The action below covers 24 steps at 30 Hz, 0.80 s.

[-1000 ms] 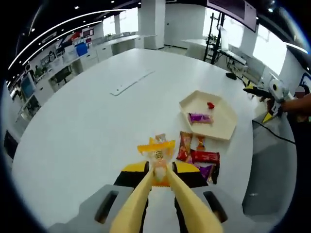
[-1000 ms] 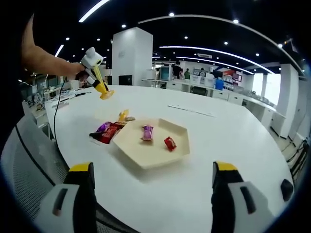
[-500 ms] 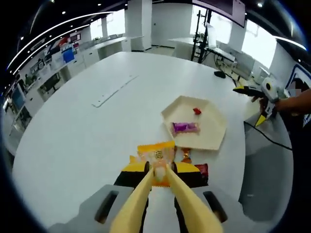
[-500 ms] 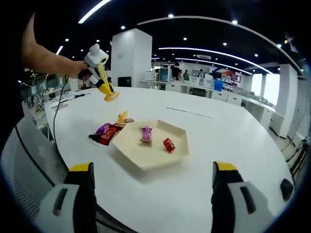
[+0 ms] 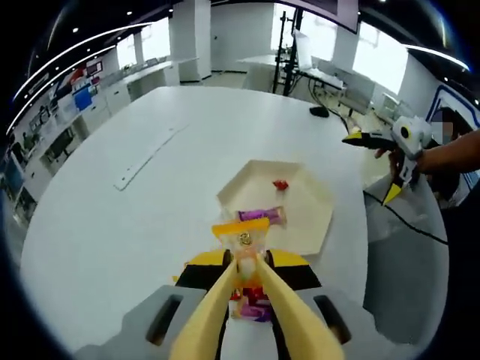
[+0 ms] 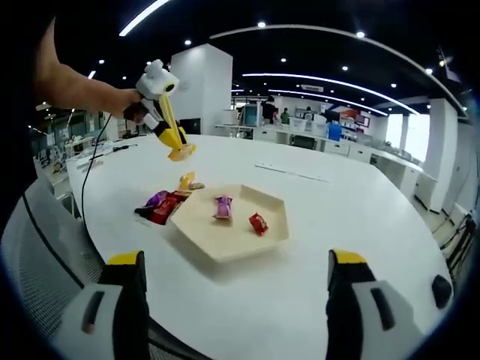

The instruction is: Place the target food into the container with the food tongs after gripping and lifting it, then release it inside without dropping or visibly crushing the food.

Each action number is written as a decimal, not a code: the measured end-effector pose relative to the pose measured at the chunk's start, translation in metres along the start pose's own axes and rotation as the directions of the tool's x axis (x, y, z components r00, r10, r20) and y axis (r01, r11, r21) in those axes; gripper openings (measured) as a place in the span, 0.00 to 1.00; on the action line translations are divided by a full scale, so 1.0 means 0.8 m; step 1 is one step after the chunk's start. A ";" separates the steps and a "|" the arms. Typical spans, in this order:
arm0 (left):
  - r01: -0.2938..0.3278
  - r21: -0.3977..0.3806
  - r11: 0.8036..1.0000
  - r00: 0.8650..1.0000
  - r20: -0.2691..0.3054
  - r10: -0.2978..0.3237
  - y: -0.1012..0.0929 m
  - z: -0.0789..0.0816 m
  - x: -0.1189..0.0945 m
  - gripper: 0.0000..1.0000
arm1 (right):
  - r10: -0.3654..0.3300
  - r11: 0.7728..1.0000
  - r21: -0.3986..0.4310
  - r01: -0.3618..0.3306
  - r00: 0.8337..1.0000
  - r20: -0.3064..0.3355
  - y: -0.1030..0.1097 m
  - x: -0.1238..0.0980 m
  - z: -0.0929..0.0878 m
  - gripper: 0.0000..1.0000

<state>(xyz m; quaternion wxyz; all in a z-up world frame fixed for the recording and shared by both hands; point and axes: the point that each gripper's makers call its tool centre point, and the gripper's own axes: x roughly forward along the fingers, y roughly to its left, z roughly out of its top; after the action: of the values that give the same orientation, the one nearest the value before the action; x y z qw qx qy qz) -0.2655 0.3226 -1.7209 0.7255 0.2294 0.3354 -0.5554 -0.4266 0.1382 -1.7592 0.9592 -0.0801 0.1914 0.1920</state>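
Your left claw (image 5: pixel 245 264) is clamped on the food tongs (image 5: pixel 225 307), whose tips pinch a yellow-wrapped snack (image 5: pixel 241 234) by its lower half.

The snack hangs above the counter (image 5: pixel 142 217), at the near rim of the hexagonal tray (image 5: pixel 304 225), not yet over its middle.

Tray holds a purple candy (image 5: pixel 261 216) and a red candy (image 5: pixel 280 184) toward 12 o'clock.

Risk: let go now and the snack may strike the rim or fall outside. Squeezing harder could crumple the wrapper.

Your right claw (image 6: pixel 234 270) is spread wide, holding nothing, low by the counter's edge.

Hard to read: the loose wrappers (image 6: pixel 159 204) at 9 o'clock of the tray are partly hidden behind the tongs in the left gripper view; labels too small.
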 end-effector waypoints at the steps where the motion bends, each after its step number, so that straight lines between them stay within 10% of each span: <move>1: 0.005 0.004 1.000 1.000 -0.001 -0.005 -0.002 0.002 0.002 0.15 | -0.001 1.000 -0.001 0.001 1.000 0.001 0.000 0.000 0.000 1.00; 24: 0.095 0.122 0.988 0.995 -0.024 -0.093 -0.057 0.043 0.048 0.16 | 0.001 1.000 0.011 -0.001 1.000 0.007 -0.001 -0.001 0.001 1.00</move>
<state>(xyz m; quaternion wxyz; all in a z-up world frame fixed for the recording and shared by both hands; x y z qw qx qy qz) -0.2955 0.2603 -1.7246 0.6802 0.2624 0.3175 -0.6064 -0.4268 0.1378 -1.7582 0.9602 -0.0741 0.1891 0.1917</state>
